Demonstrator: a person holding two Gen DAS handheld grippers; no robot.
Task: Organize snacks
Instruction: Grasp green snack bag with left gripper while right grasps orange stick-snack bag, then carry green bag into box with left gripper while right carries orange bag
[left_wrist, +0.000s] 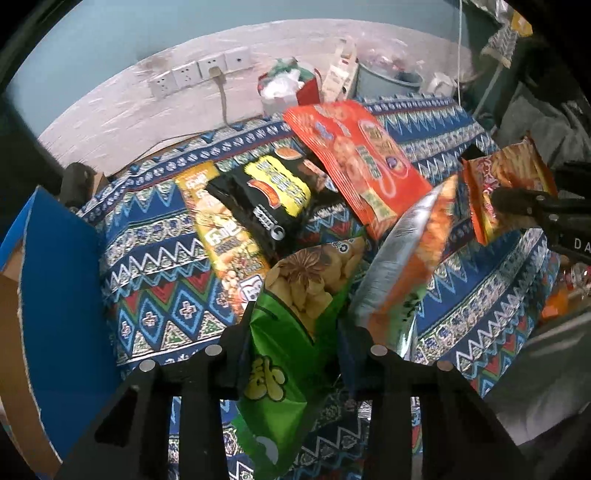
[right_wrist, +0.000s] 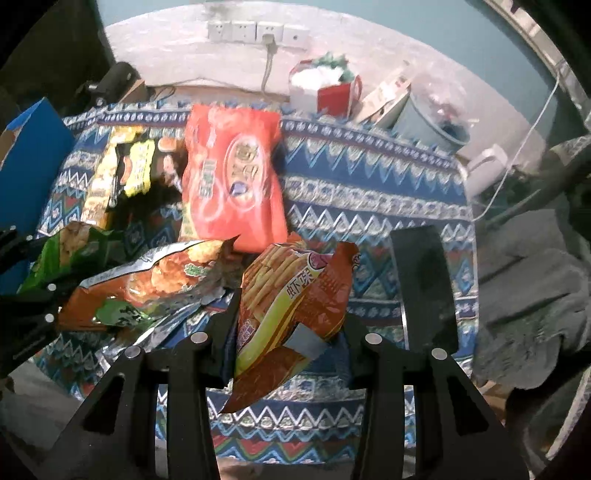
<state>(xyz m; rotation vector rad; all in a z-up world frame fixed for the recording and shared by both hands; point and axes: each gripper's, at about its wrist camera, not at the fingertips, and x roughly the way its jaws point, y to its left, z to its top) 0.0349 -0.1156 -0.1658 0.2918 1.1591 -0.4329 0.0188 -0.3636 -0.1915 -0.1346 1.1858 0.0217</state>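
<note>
My left gripper (left_wrist: 295, 332) is shut on a green snack bag (left_wrist: 291, 321), with an orange and silver bag (left_wrist: 399, 269) leaning against its right finger. My right gripper (right_wrist: 288, 325) is shut on an orange shrimp-stick bag (right_wrist: 295, 306), also seen in the left wrist view (left_wrist: 506, 188). A big red snack bag (left_wrist: 354, 162), a black and yellow bag (left_wrist: 277, 195) and a yellow bag (left_wrist: 221, 229) lie on the patterned cloth (left_wrist: 155, 280). The red bag (right_wrist: 232, 173), green bag (right_wrist: 70, 254) and orange and silver bag (right_wrist: 155, 284) show in the right wrist view.
A blue cardboard box (left_wrist: 55, 295) stands at the left edge of the table. At the back are a red and white mug (right_wrist: 325, 88), a pale blue bucket (right_wrist: 428, 122) and wall sockets (right_wrist: 255, 31) with a plugged cable. A grey cloth (right_wrist: 535, 295) lies at the right.
</note>
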